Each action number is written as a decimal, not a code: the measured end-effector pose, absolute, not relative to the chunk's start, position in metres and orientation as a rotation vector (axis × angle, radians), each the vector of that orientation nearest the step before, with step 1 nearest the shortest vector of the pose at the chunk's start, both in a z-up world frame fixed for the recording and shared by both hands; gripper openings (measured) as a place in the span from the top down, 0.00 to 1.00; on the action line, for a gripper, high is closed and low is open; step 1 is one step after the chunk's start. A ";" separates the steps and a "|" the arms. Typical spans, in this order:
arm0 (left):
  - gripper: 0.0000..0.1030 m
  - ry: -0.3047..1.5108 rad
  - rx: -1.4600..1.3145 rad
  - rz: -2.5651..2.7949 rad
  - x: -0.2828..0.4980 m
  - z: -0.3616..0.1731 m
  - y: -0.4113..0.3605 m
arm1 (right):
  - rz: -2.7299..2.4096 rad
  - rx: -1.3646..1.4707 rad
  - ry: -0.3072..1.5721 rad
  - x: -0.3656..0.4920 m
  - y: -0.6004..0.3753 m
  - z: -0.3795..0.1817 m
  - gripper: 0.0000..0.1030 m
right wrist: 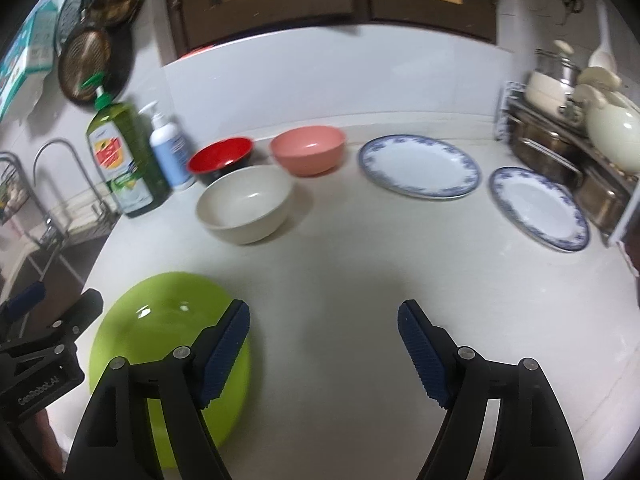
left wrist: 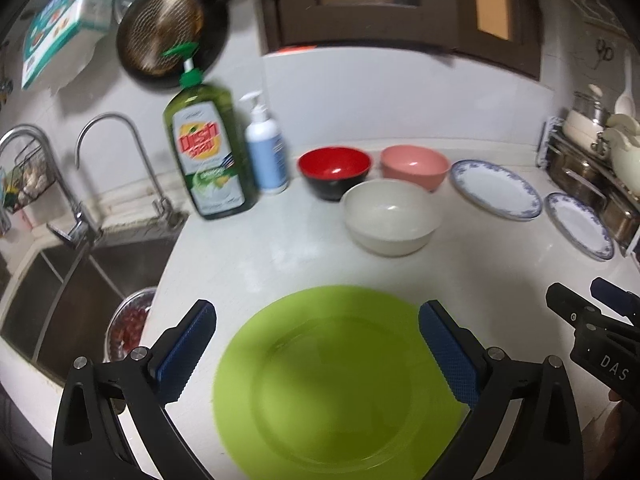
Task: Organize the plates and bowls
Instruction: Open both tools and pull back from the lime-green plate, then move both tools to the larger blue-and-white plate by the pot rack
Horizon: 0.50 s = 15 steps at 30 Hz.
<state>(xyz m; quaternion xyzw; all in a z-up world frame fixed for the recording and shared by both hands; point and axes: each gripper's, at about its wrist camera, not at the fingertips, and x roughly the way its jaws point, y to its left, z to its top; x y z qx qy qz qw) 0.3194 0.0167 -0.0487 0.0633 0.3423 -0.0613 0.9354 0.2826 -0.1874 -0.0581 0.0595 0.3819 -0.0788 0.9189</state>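
Observation:
A green plate [left wrist: 336, 384] lies flat on the white counter near the front edge. My left gripper [left wrist: 318, 344] is open above it, fingers spread over the plate. The plate also shows in the right wrist view [right wrist: 160, 320], low at the left. My right gripper [right wrist: 324, 344] is open and empty over bare counter to the plate's right. Further back stand a white bowl [right wrist: 246, 202], a red-and-black bowl [right wrist: 222, 156] and a pink bowl [right wrist: 308, 154]. Two blue-rimmed white plates [right wrist: 418, 166] [right wrist: 538, 208] lie at the right.
A green dish soap bottle [left wrist: 206, 148] and a white pump bottle [left wrist: 266, 148] stand by the wall. A sink [left wrist: 76, 292] with taps is at the left. A rack with pots [right wrist: 568, 136] stands at the right. Pans hang on the wall.

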 end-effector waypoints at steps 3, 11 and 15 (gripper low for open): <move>0.00 0.676 0.134 -0.165 0.317 -0.042 0.001 | -0.198 0.130 0.764 0.275 -0.204 -0.050 0.25; 0.00 0.655 0.157 -0.271 0.321 -0.030 -0.052 | -0.297 0.129 0.697 0.257 -0.249 -0.031 0.25; 0.01 0.639 0.170 -0.335 0.322 -0.022 -0.081 | -0.340 0.143 0.670 0.251 -0.273 -0.024 0.25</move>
